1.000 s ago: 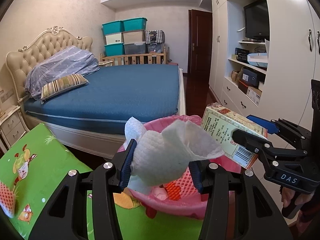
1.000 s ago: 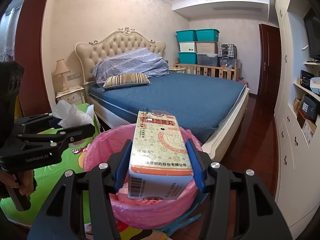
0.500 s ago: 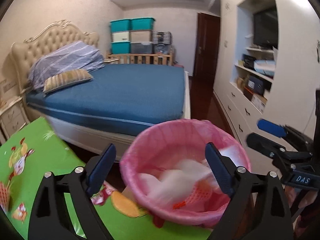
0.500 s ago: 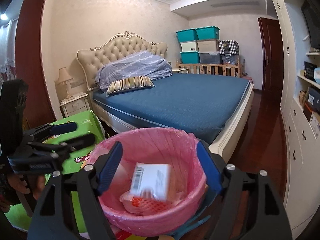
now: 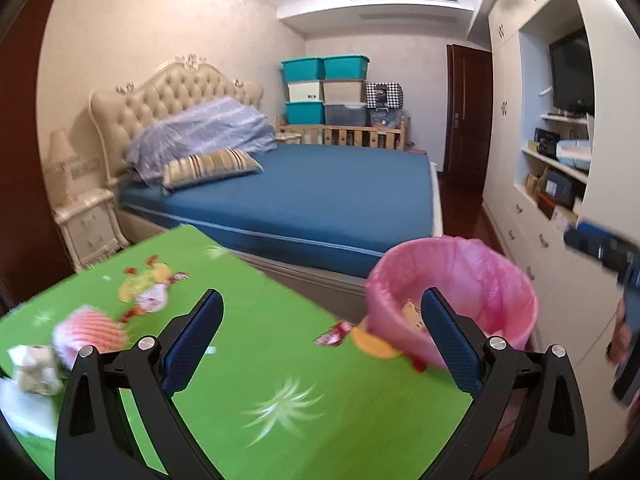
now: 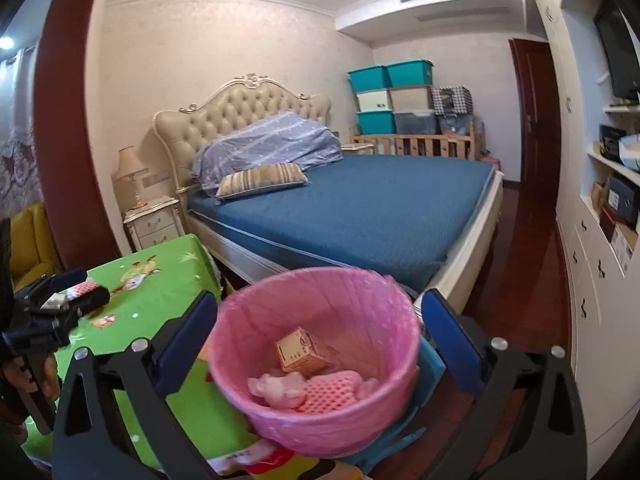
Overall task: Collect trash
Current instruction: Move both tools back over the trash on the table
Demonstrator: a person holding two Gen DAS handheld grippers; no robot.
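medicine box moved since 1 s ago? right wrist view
Yes. The medicine box was up between the right gripper's fingers at the pink bin's rim; now it lies inside the bin, on the trash at the bottom.

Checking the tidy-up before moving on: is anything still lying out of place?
Yes. Trash is still on the green table at its left edge: a pink foam net and crumpled paper, outside the pink bin.

The left gripper [image 5: 322, 338] points slightly downward, its jaws opening wide with nothing between the pads. The right gripper [image 6: 316, 344] also tilts slightly down, jaws opening, gripping nothing. A hand [image 6: 24, 376] holds the left gripper's handle.
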